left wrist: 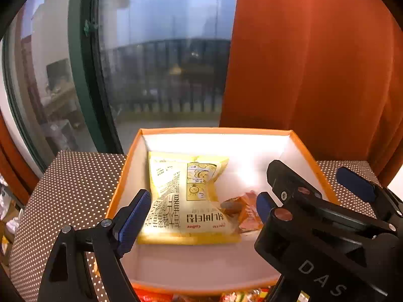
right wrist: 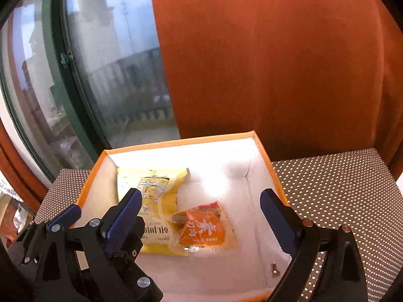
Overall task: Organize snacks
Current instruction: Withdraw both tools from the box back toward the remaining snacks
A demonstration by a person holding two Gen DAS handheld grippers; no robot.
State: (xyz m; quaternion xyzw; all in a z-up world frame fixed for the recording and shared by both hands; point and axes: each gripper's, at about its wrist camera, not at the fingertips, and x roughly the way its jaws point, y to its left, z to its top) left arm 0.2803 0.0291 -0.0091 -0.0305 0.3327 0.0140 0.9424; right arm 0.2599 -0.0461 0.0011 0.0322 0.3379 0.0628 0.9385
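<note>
Two snacks already lie in the orange box [right wrist: 267,161]: a yellow chip bag [left wrist: 186,201] and a small orange packet [right wrist: 206,229] touching it. Left gripper [left wrist: 204,211] and right gripper [right wrist: 204,216] are wide open, holding nothing. More bright wrappers [left wrist: 226,295] wait below the box.

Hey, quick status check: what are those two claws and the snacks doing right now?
Left gripper and right gripper open, empty, over the orange box. Yellow bag and orange packet inside. Nothing in the way.
</note>
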